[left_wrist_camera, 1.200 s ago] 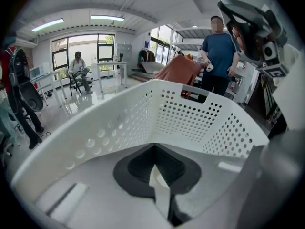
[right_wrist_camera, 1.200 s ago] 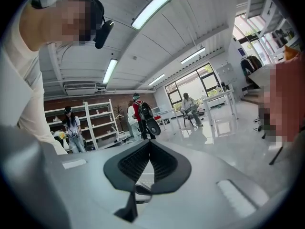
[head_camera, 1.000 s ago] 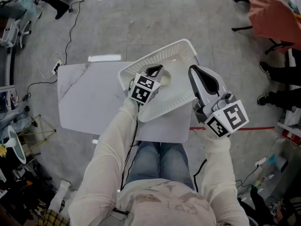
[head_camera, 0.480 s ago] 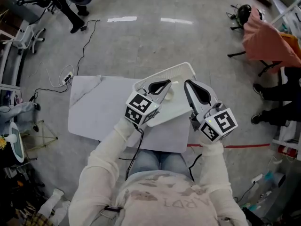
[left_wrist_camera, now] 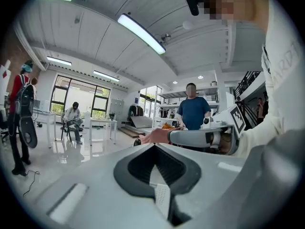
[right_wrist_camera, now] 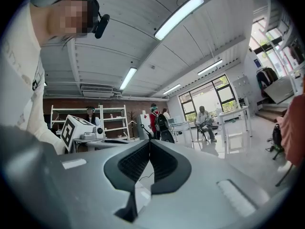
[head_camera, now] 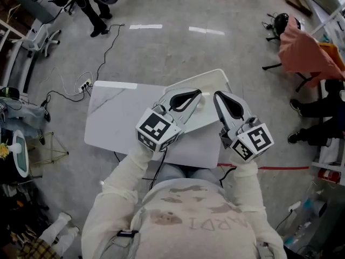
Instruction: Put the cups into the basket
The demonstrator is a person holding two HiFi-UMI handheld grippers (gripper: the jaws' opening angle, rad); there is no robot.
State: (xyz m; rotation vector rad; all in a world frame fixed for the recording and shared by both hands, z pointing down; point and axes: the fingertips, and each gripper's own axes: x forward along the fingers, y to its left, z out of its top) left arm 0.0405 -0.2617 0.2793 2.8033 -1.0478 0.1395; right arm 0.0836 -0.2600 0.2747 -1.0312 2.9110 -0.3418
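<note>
Left gripper [head_camera: 198, 93]: jaws pressed together, empty, raised over the basket's near side.
Right gripper [head_camera: 216, 95]: jaws tip to tip, holding nothing, just beside the left.
Basket [head_camera: 214, 75]: white, on the table's far right corner, partly hidden behind both grippers; cups inside not discernible.
Table [head_camera: 113, 117]: white marble.
Floor: cable [head_camera: 106, 50], pink-draped chair [head_camera: 304, 53].

The table [head_camera: 116, 123] stands mid-floor, with the person seated at its near edge. The basket [head_camera: 210, 88] lies on the table's far right corner. The left gripper [head_camera: 193, 95] hangs over the basket's near left side, and the right gripper [head_camera: 220, 97] is just right of it, over the basket's near right part. A power strip [head_camera: 84, 83] lies on the floor off the table's far left corner. A chair [head_camera: 304, 53] stands well off to the far right.
</note>
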